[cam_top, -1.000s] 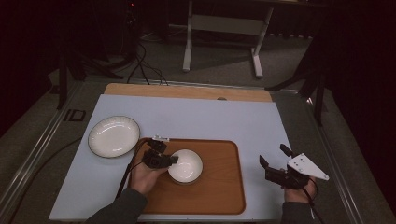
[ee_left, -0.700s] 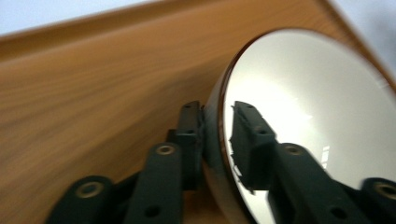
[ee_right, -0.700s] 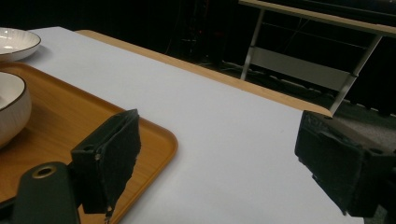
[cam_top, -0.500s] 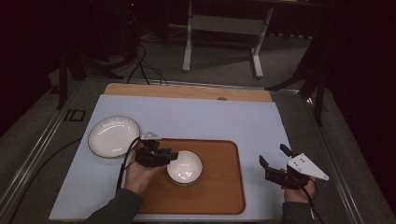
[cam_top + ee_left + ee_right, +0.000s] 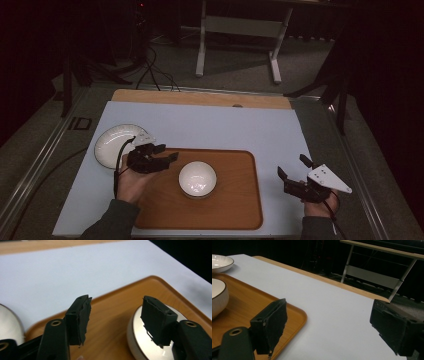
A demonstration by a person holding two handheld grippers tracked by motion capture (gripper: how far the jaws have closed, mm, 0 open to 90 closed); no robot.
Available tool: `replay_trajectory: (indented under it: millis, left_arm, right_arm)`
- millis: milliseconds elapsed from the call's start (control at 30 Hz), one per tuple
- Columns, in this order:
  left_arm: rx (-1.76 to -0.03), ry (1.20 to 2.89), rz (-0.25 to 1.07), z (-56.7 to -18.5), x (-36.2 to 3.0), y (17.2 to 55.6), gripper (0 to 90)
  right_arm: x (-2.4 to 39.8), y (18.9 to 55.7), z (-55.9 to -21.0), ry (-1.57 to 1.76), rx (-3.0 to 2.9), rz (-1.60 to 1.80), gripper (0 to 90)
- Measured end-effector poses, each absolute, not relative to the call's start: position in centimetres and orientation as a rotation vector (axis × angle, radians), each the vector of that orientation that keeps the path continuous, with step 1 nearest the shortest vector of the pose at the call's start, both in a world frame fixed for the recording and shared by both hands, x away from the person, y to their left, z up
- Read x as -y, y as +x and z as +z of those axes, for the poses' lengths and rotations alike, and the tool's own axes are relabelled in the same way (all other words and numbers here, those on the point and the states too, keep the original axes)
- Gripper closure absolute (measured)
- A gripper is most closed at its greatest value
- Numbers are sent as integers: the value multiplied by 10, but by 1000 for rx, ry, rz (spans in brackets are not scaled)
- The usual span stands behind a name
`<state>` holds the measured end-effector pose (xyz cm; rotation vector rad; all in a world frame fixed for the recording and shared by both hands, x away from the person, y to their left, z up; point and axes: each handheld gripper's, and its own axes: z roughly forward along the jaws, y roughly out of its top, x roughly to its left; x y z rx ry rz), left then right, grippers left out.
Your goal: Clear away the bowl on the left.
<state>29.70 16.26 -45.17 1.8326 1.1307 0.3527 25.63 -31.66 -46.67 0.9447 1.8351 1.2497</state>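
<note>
Two grippers in play, both with jaws spread and nothing between them. Nearest: right gripper [image 5: 294, 173] parked off the tray's right edge over the bare blue-white table top [image 5: 225, 125], same spot as half a second and a second ago, so it's idle.

Left gripper [image 5: 162, 156] is what changed. A second ago it sat right at the bowl's left rim; half a second ago it had slid left with the bowl next to it; now it's backed off further, hanging over the tray's left edge, clear of the bowl. In the left gripper view its jaws stand wide apart, the bowl [image 5: 150, 340] partly behind the right-hand jaw, no contact visible.

Bowl [image 5: 198, 178] now sits alone, upright, near the middle of the wooden tray [image 5: 235, 210]. My read: that was a release; bowl placement on the tray looks done.

Further out: white plate [image 5: 112, 145] on the table, just off the tray's far-left corner, directly beyond the left gripper. Likely next target, given where that gripper is retreating, but that's a guess.

Beyond the table: dark floor, cables, a white stand [image 5: 240, 30].
</note>
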Motion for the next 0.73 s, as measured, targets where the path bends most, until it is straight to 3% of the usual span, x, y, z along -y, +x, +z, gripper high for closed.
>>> replay_trajectory:
  millis: [433, 733]
  left_arm:
    - [-1184, 1864, 659, -451, -192, 289, 320]
    - [-1212, 1815, 770, -458, -211, 277, 310]
  right_arm:
    - [317, 256, -467, 950, -1837, 1249, 139]
    - [318, 257, -468, 960, -1835, 1252, 139]
